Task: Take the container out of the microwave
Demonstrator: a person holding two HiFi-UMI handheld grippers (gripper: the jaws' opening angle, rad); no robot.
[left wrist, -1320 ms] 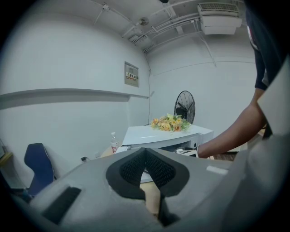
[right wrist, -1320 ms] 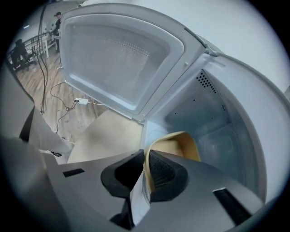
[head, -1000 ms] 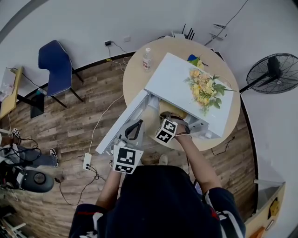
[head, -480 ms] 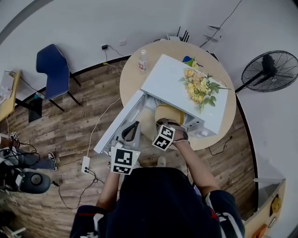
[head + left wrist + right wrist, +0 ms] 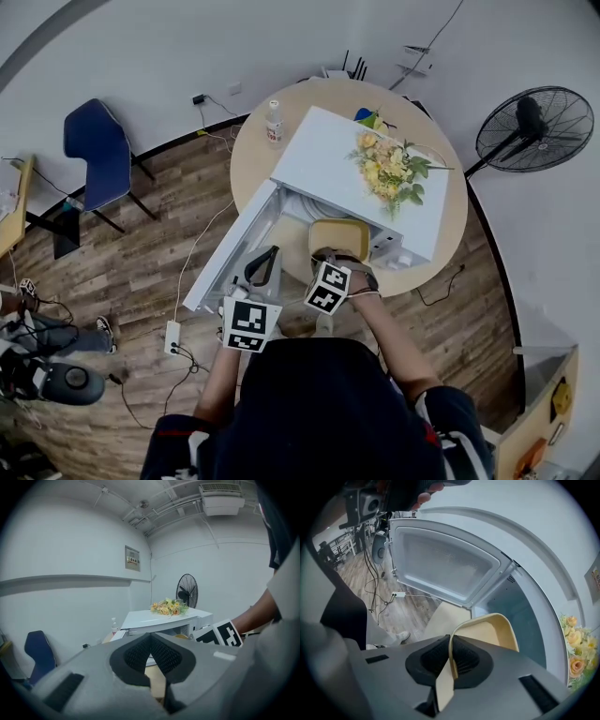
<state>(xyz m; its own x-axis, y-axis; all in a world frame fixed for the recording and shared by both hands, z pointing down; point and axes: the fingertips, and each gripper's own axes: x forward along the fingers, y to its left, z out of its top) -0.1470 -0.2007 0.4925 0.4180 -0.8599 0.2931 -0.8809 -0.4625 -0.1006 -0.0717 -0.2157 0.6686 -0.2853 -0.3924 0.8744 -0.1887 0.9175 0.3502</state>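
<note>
The right gripper point(image 5: 451, 662) is pinching the near rim of the pale yellow rectangular plastic container point(image 5: 487, 629), apparently half out of the white microwave point(image 5: 349, 169), to draw it clear; the left gripper point(image 5: 151, 654) is idling, jaws together, empty.

Right gripper point(image 5: 336, 258), tilted steeply down at the mouth of the microwave point(image 5: 328, 169), jaws clamped on the near rim of the container point(image 5: 339, 234); left gripper point(image 5: 267, 267), jaws together and empty, points nearly level, left of that mouth; both forearms reach forward.
</note>
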